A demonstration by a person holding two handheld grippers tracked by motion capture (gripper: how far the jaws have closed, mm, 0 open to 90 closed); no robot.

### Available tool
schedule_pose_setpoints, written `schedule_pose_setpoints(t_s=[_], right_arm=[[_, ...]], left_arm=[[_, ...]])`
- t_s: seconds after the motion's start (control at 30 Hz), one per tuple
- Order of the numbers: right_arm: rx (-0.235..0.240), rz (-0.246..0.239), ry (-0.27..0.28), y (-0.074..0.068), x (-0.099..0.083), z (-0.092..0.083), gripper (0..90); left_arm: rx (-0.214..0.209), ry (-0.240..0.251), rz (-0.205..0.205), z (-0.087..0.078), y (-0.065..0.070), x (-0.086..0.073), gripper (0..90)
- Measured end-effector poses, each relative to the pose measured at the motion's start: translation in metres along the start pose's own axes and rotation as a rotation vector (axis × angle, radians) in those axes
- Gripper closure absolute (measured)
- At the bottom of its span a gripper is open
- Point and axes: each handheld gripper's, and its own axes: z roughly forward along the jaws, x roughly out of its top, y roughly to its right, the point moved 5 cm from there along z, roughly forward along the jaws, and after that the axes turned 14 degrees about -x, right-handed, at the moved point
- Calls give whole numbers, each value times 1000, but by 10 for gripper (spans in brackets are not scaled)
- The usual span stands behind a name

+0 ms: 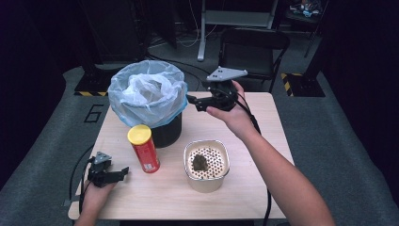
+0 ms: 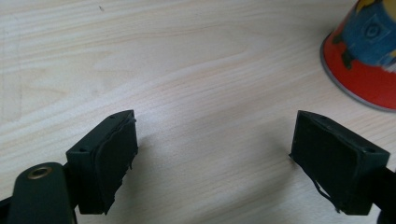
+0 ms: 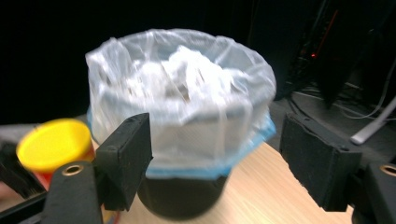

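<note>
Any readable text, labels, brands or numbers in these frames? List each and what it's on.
"6": large dark numeral on the grey floor left of the table, at.
Red can with yellow lid: there is print on its side, too small and blurred to read; the left gripper view shows a cartoon picture on it, no legible words.
Trash bin, bag, bowl: no text.

On the tabletop (image 1: pixel 263 141), right tongs (image 1: pixel 191 102) hung open at the bin's (image 1: pixel 148 101) three o'clock; left tongs (image 1: pixel 123 172) rested open at the can's (image 1: pixel 144 148) seven o'clock.
</note>
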Motion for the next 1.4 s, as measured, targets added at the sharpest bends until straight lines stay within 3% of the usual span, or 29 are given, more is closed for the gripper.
schedule_pose_setpoints(t_s=[0.07, 0.3, 0.33, 0.43, 0.47, 0.57, 0.83, 0.9, 0.93, 1.03, 1.4], right_arm=[[-14, -17, -6, 3, -10, -5, 249], [-47, 6, -14, 16, -44, -14, 250], [-48, 27, -25, 20, -55, -17, 254], [-60, 40, -28, 25, -68, -22, 266], [-66, 39, -25, 27, -72, -24, 267], [-92, 45, -32, 31, -85, -31, 268], [-129, 93, -58, 42, -116, -46, 258], [-145, 90, -67, 44, -123, -49, 253], [-149, 94, -65, 45, -125, -50, 253], [-157, 117, -66, 48, -134, -54, 253], [-206, 140, -105, 61, -167, -64, 250]], left_arm=[[-20, 11, -20, -2, 1, 2, 141], [-80, 73, -20, -13, 10, 12, 123], [-114, 88, -29, -16, 16, 15, 122], [-135, 96, -3, -18, 21, 19, 116], [-158, 91, 30, -22, 27, 22, 116], [-179, 94, 44, -24, 33, 24, 115], [-264, 121, 154, -34, 60, 34, 113], [-288, 134, 156, -32, 68, 35, 113], [-295, 133, 175, -31, 69, 36, 114], [-329, 140, 150, -25, 76, 38, 113], [-341, 112, 174, -4, 81, 50, 114]])
